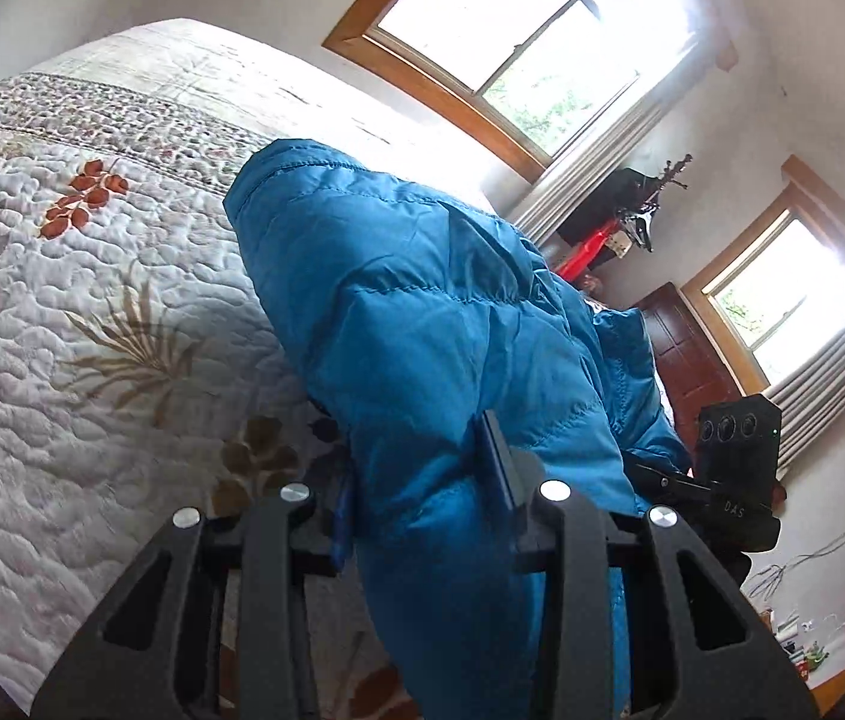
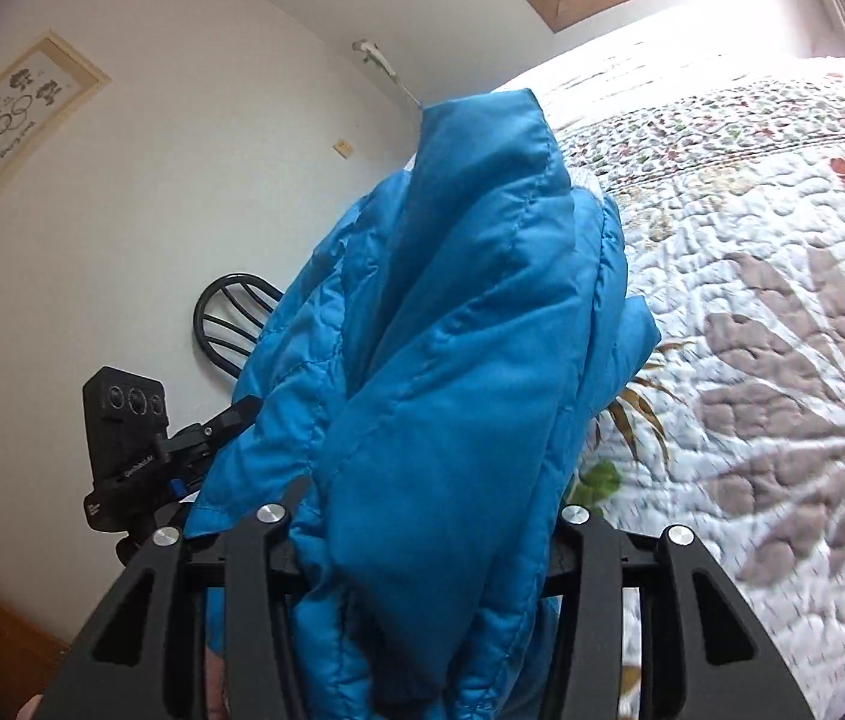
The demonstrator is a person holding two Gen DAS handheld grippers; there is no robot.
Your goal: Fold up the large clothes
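Note:
A blue quilted puffer jacket [image 1: 422,312] hangs bunched in the air above the bed. My left gripper [image 1: 422,480] is shut on a thick fold of it; the fabric fills the gap between the fingers. My right gripper [image 2: 422,510] is shut on another bunch of the same jacket [image 2: 452,330], which drapes over its fingers and hides the tips. The right gripper's body [image 1: 734,468] shows in the left wrist view behind the jacket, and the left gripper's body [image 2: 125,450] shows at left in the right wrist view.
A bed with a white floral quilt [image 1: 92,300] lies under and beside the jacket; it also fills the right of the right wrist view [image 2: 752,330]. Two windows [image 1: 500,42], a dark door [image 1: 686,348], a black chair [image 2: 230,318] and a framed picture [image 2: 8,126] line the walls.

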